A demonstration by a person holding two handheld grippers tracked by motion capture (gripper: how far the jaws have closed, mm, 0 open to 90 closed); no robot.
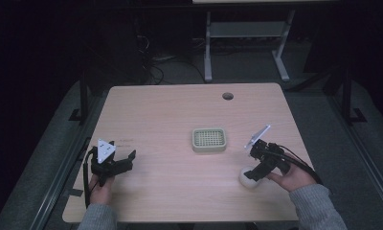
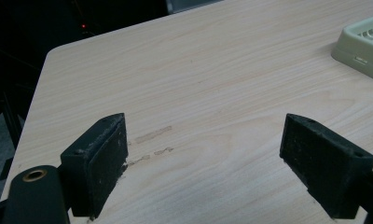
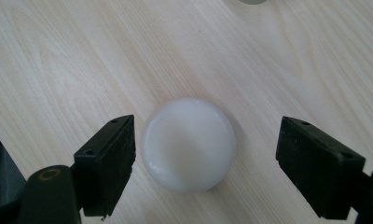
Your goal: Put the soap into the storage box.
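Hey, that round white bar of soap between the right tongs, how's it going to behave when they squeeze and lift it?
The soap looks smooth and glossy, so it may slip between the open right tongs. Its rounded edge gives flat pads little contact, so it could squirt out. It lies flat and low on the table, so rolling seems unlikely.

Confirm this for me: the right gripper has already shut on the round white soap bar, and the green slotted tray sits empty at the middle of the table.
Not quite. The right gripper is open: in the right gripper view its jaws stand on either side of the round white soap bar, with gaps. The rest holds: the green slotted tray sits empty at the middle of the table.
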